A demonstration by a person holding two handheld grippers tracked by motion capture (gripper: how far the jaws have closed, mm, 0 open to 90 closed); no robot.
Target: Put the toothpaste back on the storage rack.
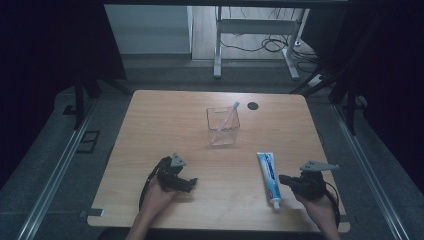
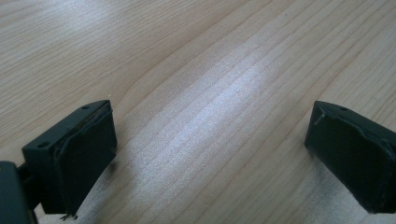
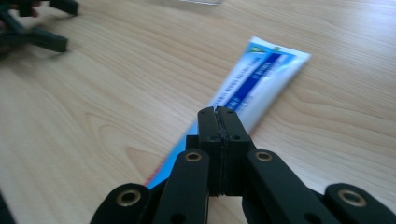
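Near the front right of the tabletop [image 1: 165, 115] I have the toothpaste tube [image 1: 268, 178] lying flat, its white cap toward the front edge and its crimped end pointing back toward the clear cup [image 1: 223, 127]. I take that cup as my landmark: it stands upright near the middle of the tabletop, with a toothbrush [image 1: 230, 116] leaning inside it, head up and tilted to the right.

My right tongs [image 1: 285, 179] sit in front of the cup and to its right, just beside the tube on its right side, pointing left at it. In the right gripper view the right tongs [image 3: 218, 114] are pressed together, pad against pad, with nothing between them; they hover over the blue and white tube [image 3: 252, 84], which runs away from them along the wood. I cannot tell whether the tips touch it.

My left tongs [image 1: 187, 184] rest in front of the cup and to its left, well apart from the tube, with my hand low on the tabletop. In the left gripper view the left tongs [image 2: 210, 154] are spread wide, with bare wood grain between the two black pads. They show again in the far left corner of the right gripper view.
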